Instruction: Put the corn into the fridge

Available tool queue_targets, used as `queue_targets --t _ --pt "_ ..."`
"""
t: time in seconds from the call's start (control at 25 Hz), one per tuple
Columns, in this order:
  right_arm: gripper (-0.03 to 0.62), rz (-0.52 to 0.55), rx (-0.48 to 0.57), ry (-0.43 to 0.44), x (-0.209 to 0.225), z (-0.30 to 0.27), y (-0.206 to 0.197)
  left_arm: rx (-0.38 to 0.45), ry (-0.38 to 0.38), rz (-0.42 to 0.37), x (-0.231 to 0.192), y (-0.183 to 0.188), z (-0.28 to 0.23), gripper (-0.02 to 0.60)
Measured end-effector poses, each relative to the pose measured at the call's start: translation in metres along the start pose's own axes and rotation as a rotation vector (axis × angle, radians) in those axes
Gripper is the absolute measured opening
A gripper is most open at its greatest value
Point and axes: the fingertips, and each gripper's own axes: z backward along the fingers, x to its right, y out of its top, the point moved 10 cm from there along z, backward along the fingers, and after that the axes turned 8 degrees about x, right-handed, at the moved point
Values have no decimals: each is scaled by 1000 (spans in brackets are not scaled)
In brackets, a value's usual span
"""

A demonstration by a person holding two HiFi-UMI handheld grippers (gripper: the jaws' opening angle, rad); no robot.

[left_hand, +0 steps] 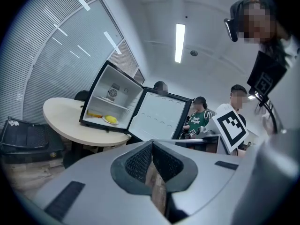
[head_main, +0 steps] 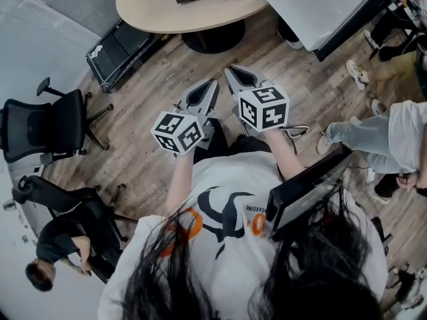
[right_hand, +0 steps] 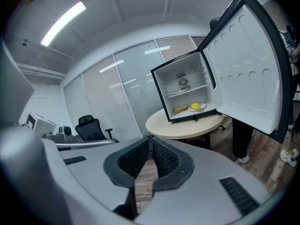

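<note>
Yellow corn (right_hand: pixel 195 107) already sits low in the open fridge (right_hand: pixel 172 78) on the far surface (right_hand: pixel 187 124), while left tongs (left_hand: pixel 152 149) and right tongs (right_hand: pixel 150 144) hang closed and empty, so a hard shove at its door (right_hand: pixel 243 64) might skid it.

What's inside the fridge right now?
On the fridge's lower shelf: a yellow item on a white plate, with a longer orange-yellow item beside it. Upper shelf looks bare. Door open, nothing covered. Too small to tell which is corn.
</note>
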Motion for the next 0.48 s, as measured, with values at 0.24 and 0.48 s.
queue_targets --t 0.24,0.48 --pt "37 0 -8 -5 7 0 -2 -6 -8 -1 1 -3 -7 12" --pt "37 -3 -18 -18 15 -1 0 -15 -17 0 1 -2 -16 12"
